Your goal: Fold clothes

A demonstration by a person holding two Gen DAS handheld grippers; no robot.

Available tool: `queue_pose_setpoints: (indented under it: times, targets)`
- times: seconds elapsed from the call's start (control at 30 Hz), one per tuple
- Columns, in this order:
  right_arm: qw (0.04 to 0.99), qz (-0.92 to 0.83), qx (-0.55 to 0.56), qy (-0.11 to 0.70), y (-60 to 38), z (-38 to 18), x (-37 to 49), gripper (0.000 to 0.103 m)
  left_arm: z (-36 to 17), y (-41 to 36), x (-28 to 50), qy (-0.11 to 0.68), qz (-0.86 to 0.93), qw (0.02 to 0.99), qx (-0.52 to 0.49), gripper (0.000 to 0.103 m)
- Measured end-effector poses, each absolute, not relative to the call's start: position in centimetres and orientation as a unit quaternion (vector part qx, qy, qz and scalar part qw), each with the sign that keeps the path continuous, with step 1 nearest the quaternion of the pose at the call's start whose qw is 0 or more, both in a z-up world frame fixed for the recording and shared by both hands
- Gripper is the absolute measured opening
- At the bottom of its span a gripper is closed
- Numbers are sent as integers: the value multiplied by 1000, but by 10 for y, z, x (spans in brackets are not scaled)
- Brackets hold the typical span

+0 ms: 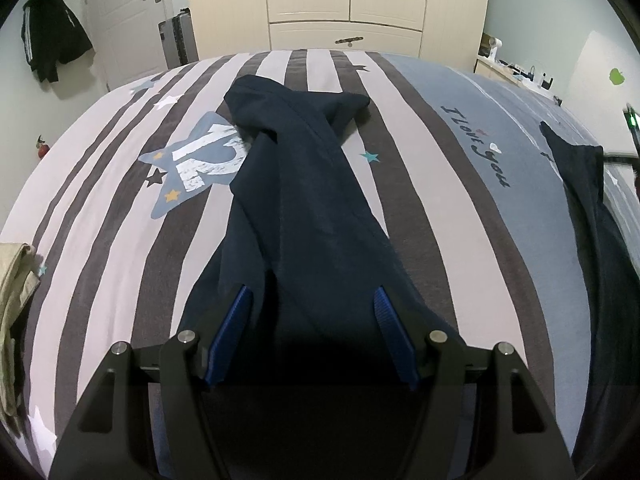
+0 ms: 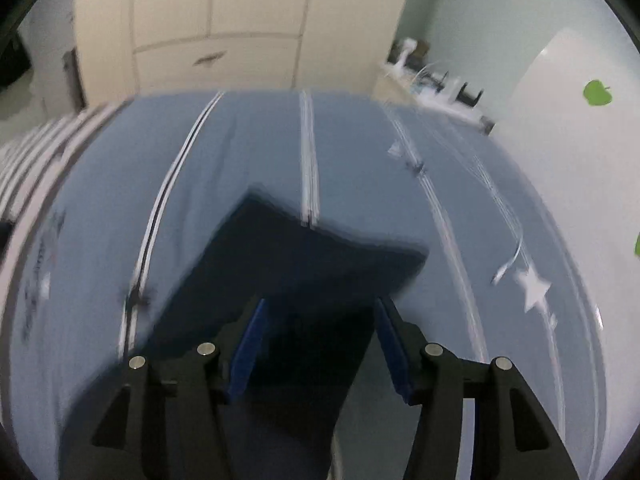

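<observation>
A navy garment (image 1: pixel 304 184) lies lengthwise on the striped bed cover (image 1: pixel 432 184), bunched and twisted at its far end. My left gripper (image 1: pixel 312 300) hovers over its near end, jaws apart, the cloth spreading under and between the blue pads (image 1: pixel 236 320) with no visible pinch. Another navy piece (image 1: pixel 580 184) rises at the right edge of the left wrist view. In the blurred right wrist view my right gripper (image 2: pixel 320 312) is open above a flat navy corner (image 2: pixel 320 248) resting on the blue part of the cover (image 2: pixel 248 152). Its pads stand clear of the cloth.
A beige garment (image 1: pixel 16 288) lies at the bed's left edge. Cream wardrobe doors (image 1: pixel 348 0) stand beyond the bed's far end. A dark jacket (image 1: pixel 52 36) hangs by a white door, and a suitcase (image 1: pixel 178 44) stands next to it. A cluttered shelf (image 1: pixel 516 68) sits far right.
</observation>
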State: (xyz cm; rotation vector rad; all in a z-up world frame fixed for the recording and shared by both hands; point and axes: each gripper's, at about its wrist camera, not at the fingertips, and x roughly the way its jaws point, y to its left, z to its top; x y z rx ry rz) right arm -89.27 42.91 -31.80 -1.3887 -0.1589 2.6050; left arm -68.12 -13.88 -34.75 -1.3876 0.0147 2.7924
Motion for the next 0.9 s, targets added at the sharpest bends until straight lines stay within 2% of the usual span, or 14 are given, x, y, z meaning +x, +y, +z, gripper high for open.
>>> queue_pose_setpoints:
  times: [0.13,0.27,0.33,0.43,0.67,0.77,0.9]
  targets:
    - [75,871,-485,2,431,-348,-846,51,-348,-146,-676,10,893,5,-449,62]
    - [87,869,-479,90,439,-355,-797,51,-348,-168,-660,-7,891,-16,-455,62]
    - [69,877,-464,106,427,-350,-766,53,-349,-178,-650,-18,888,-25,-459,62]
    - [52,888,-447,91,401,-342,-727,53,-351,-191,-633,-20,885,-38,-463,62]
    - [62,876,-470,87,355,-390,-657,54,-371,-229,-597,-20,866,-83,-492,62]
    - [75,891,-446,46,345,-400,-652,59,-381,-243,-594,-5,857,-94,-507,69]
    - [100,894,-435,22,348,-404,-661,68,-364,-256,-583,-30,874,-111,-472,69]
